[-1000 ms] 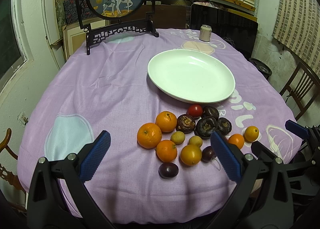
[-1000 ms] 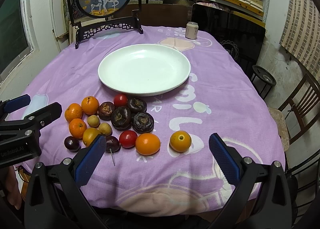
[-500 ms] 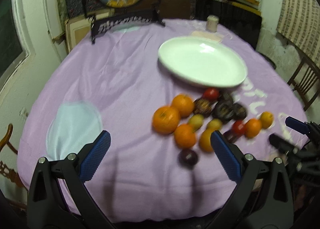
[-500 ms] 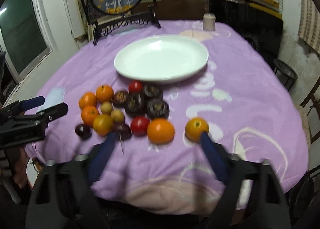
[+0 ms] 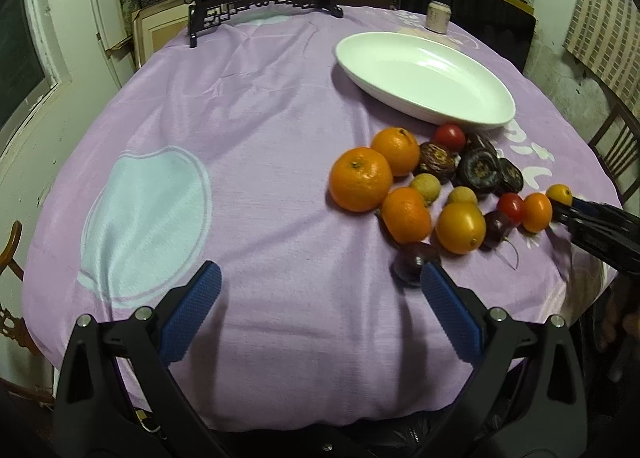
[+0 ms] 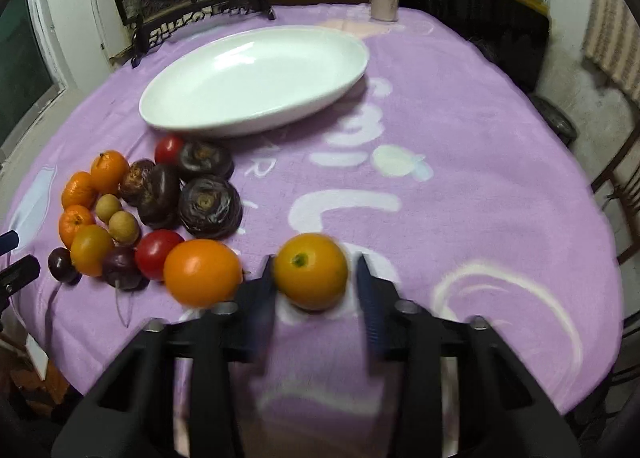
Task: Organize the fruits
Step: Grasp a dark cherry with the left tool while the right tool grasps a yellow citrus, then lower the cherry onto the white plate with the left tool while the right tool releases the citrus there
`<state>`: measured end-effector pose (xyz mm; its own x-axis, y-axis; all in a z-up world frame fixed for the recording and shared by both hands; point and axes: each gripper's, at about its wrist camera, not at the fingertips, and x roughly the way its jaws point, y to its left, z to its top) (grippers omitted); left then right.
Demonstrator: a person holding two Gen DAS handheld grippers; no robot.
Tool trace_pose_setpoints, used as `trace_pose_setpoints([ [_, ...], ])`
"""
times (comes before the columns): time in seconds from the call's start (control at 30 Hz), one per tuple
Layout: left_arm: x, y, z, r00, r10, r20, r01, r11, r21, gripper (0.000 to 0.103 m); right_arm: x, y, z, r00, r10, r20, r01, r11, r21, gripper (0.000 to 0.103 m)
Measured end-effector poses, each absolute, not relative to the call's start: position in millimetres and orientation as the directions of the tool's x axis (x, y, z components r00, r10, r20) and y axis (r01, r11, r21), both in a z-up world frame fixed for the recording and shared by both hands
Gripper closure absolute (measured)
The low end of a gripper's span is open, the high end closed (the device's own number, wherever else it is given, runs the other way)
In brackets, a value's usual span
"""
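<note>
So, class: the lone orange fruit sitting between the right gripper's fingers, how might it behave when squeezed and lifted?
The orange fruit is round and smooth-skinned, so it could roll or slip out if the right gripper pinches off-centre. It looks firm, so it will likely hold shape. The soft purple tablecloth should damp rolling if nudged.

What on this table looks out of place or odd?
One orange fruit lies apart from the fruit pile, between the right gripper's fingers. The white plate holds no fruit.
</note>
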<state>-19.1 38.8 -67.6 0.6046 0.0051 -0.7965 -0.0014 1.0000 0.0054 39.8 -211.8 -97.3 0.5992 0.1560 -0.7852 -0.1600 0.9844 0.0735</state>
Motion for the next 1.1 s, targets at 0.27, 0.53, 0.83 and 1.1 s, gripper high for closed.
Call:
trace_pose_setpoints([
  [0.27, -11, 23, -77, 0.569, -0.069, -0.820, 0.071, 0.997, -0.035, 0.005, 16, -218, -85, 0.605, 0.203, -0.770, -0.166, 0.978, 0.127, 0.067],
  [0.53, 3, -2, -87, 0.552, -0.106, -0.827, 0.125, 0.991, -0.044, 0.058, 9, -227, -86, 0.597, 0.235, -0.767, -0.152, 0.972, 0.180, 0.067],
  [0.83, -3, 11, -70, 0.578, -0.133, -0.805, 0.124, 0.989, -0.074, 0.073, 4, -219, -77, 0.612, 0.265, -0.745, -0.185, 0.964, 0.191, 0.067],
  [1.1, 23, 10, -33, 0.617, -0.168, -0.769, 0.153, 0.984, -0.092, 0.073, 42, -211, -56, 0.622, 0.323, -0.713, -0.241, 0.946, 0.218, 0.067],
])
